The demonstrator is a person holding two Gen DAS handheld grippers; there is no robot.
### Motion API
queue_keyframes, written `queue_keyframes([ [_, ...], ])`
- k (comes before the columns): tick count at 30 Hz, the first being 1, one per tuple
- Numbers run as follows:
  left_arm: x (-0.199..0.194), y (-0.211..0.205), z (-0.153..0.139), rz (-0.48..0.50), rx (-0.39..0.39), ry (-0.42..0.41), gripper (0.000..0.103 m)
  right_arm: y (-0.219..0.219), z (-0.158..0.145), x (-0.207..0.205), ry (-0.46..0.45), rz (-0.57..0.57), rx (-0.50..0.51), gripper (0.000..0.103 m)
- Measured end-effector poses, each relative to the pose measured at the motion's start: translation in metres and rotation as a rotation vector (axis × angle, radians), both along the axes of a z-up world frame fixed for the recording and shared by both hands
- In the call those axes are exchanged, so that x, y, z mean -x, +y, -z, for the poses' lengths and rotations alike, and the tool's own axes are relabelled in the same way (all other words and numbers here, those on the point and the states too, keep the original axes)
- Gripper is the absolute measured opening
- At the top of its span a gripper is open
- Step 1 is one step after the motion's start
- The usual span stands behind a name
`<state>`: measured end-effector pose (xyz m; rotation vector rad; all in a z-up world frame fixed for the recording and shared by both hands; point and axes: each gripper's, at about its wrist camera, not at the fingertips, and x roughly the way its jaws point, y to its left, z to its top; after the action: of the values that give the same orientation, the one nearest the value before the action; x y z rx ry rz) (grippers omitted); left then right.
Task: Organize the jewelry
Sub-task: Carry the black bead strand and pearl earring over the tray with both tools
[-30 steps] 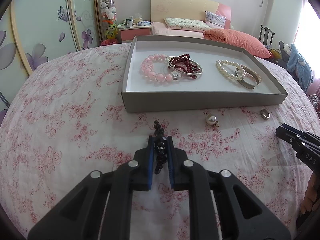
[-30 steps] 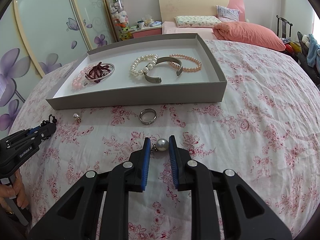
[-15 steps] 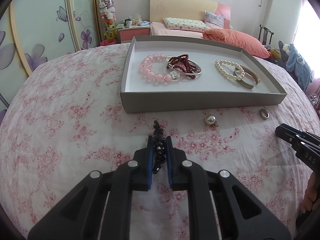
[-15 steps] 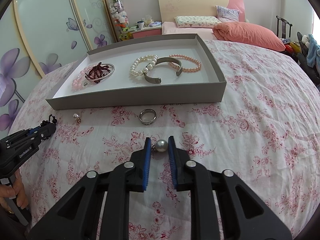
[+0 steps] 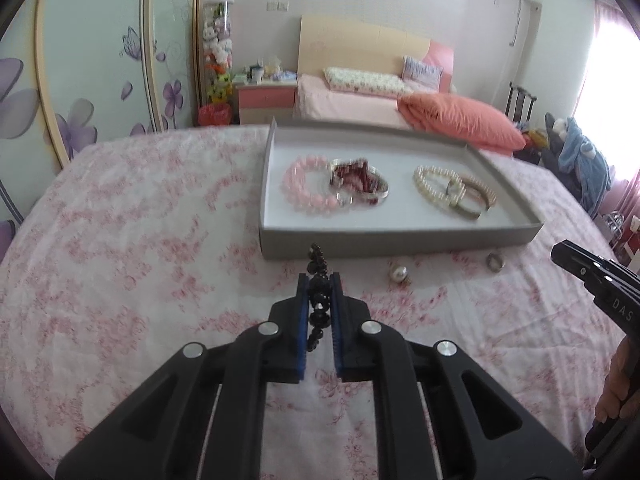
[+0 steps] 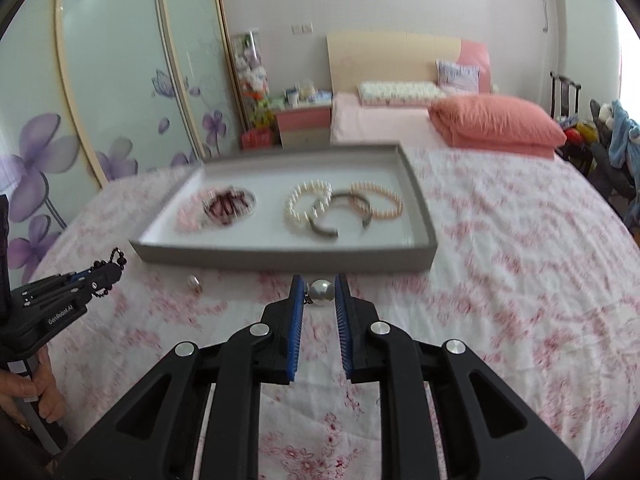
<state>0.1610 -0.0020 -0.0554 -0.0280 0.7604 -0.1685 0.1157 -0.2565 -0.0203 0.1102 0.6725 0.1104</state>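
Note:
My left gripper point(image 5: 319, 280) is shut on a dark beaded chain point(image 5: 317, 280), held above the floral bedspread just short of the grey tray point(image 5: 400, 240). My right gripper point(image 6: 319, 284) is shut on a pearl earring point(image 6: 322, 291), lifted near the tray's front wall point(image 6: 280, 258). The tray holds a pink bead bracelet point(image 5: 306, 188), a dark red bracelet point(image 5: 356, 178), a white pearl bracelet point(image 5: 430, 184) and a metal cuff point(image 6: 322, 228). A second pearl earring point(image 5: 398, 273) and a silver ring point(image 5: 495, 262) lie on the bedspread before the tray.
The floral bedspread point(image 5: 140, 240) spreads wide on the left. A bed with an orange pillow point(image 5: 456, 124) lies beyond the tray. A nightstand point(image 5: 266, 98) and flowered wardrobe doors point(image 5: 80, 80) stand at the back left.
Both grippers have risen off the bedspread with their pieces and moved toward the tray. The right view no longer shows the ring.

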Motion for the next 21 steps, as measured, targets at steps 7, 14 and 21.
queue_keyframes([
  [7,0.013,-0.01,-0.036,0.003,-0.016,-0.136,0.011,0.007,-0.035,0.012,-0.171,-0.027,0.015,0.017],
  [14,0.019,-0.024,-0.059,0.02,-0.012,-0.218,0.011,0.003,-0.058,0.018,-0.296,-0.025,0.021,0.017],
  [21,0.014,-0.03,-0.064,0.033,-0.003,-0.236,0.011,-0.001,-0.065,0.015,-0.333,-0.013,0.009,0.017],
])
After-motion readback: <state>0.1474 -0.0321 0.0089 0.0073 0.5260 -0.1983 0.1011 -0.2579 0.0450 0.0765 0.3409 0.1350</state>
